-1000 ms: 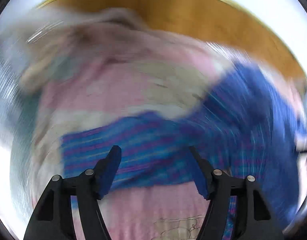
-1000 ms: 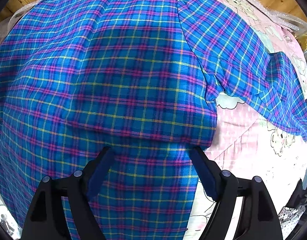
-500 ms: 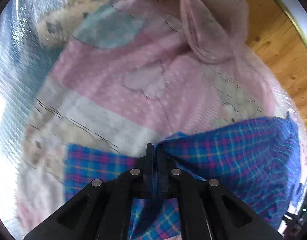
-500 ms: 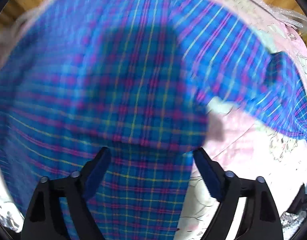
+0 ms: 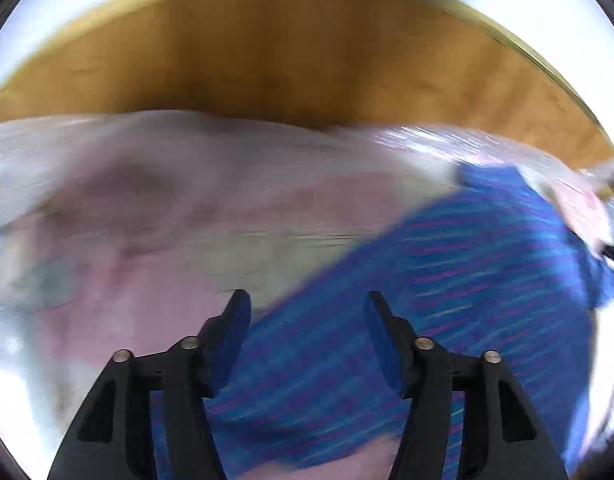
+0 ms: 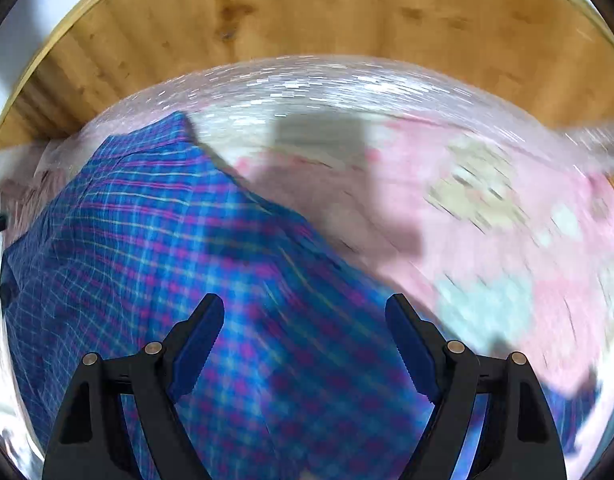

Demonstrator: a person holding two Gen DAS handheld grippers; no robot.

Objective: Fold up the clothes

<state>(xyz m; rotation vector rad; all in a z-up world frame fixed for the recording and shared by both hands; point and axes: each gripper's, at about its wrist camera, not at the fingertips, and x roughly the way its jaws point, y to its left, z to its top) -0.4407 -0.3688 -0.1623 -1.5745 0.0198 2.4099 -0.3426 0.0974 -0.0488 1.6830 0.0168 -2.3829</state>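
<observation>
A blue plaid shirt (image 5: 459,288) with pink and yellow lines lies on a pink quilt (image 5: 155,280). In the left wrist view it is blurred and fills the lower right. My left gripper (image 5: 305,320) is open above the shirt's edge, with nothing between its fingers. In the right wrist view the shirt (image 6: 155,240) spreads across the left and bottom. My right gripper (image 6: 305,320) hangs open over the plaid cloth and holds nothing.
The pink quilt (image 6: 487,220) with cartoon patches lies under a shiny clear plastic sheet (image 6: 327,80). A wooden floor (image 6: 307,12) runs beyond its far edge. Both views are smeared by motion.
My left gripper, shut on the shirt half a second ago, has let go and now stands open. Both cameras have swung up, bringing the wooden floor into view.
</observation>
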